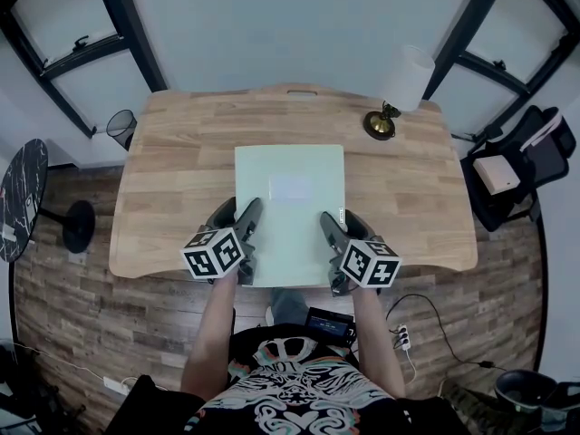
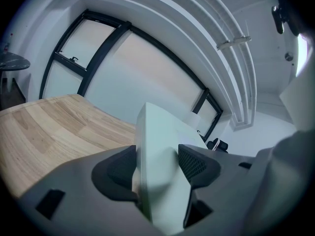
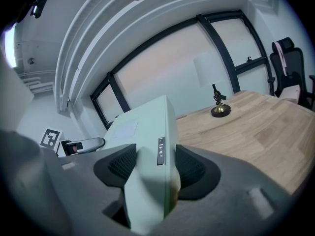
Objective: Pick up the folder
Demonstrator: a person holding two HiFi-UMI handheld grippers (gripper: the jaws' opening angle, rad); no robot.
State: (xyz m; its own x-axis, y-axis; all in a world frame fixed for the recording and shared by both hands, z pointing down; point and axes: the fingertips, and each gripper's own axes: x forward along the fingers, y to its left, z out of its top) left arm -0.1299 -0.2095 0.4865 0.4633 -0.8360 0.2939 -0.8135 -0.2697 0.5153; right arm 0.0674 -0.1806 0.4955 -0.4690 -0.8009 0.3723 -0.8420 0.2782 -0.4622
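Lamp on desk's far-right corner

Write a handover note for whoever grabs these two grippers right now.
Left gripper: shut on the near left edge of the pale green folder.
Right gripper: shut on the folder's near right edge.
Folder: lengthwise over the middle of the wooden desk, with its near end past the desk's front edge. The table lamp stands at the far right corner, apart from the folder.
Done: both grips are made.
Left: raise the folder level with both grippers. The views do not show whether it has cleared the desk yet.
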